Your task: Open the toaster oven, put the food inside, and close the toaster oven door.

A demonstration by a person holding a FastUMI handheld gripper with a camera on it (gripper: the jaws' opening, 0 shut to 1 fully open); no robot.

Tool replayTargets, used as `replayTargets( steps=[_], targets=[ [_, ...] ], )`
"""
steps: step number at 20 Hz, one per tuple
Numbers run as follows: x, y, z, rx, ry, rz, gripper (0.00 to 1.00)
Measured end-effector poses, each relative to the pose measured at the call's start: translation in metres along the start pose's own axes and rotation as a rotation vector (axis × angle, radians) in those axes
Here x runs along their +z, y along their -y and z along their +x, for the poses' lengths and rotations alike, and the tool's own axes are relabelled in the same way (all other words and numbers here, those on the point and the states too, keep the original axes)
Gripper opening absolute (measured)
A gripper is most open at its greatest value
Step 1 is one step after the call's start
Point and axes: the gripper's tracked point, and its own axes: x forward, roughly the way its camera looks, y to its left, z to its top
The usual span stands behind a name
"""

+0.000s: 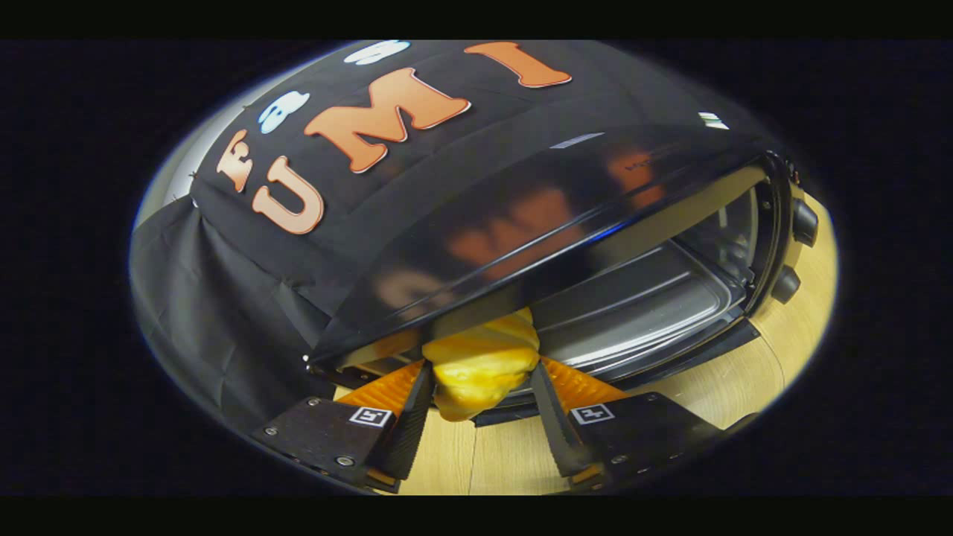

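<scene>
A: In the gripper view, what is the claw [480,387] doing?

B: It is clamped on the food [480,368], a yellow, lumpy pastry-like piece. Both fingers [408,424] press its sides, one on each flank.

A: Where is that food relative to the toaster oven [566,246]?

B: Right at the oven's mouth. The far end of the food is tucked under the front edge of the glossy black top, and the near end hangs over the lip of the open door [633,365], above the bench [715,387].

A: And the oven itself?

B: It stands on the pale wooden bench, tilted in this view. The door is down, so the metal floor inside [640,305] shows beyond the food. Two dark knobs [804,222] sit on the oven's control side, away from the food, one above the other.

A: Any brand or label to read on the oven?

B: Nothing I can make out; the top carries blurred reflections. Each finger mount bears a small square black-and-white marker [371,416], a pattern and no words.

A: Behind the oven?

B: The black cloth wall [223,298] hangs just behind it.
</scene>
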Motion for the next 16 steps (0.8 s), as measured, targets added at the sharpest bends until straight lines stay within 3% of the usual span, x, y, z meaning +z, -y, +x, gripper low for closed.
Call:
replayTargets(
  steps=[3, 6, 10, 16],
  targets=[
    [0.002, -0.002, 0.011, 0.023, 0.001, 0.04, 0.77],
    [0.004, -0.001, 0.006, 0.017, 0.018, 0.024, 0.9],
    [0.006, -0.006, -0.019, 0.031, 0.043, -0.004, 0.96],
    [0.008, 0.0, -0.072, -0.011, 0.08, -0.066, 0.96]
  ],
)
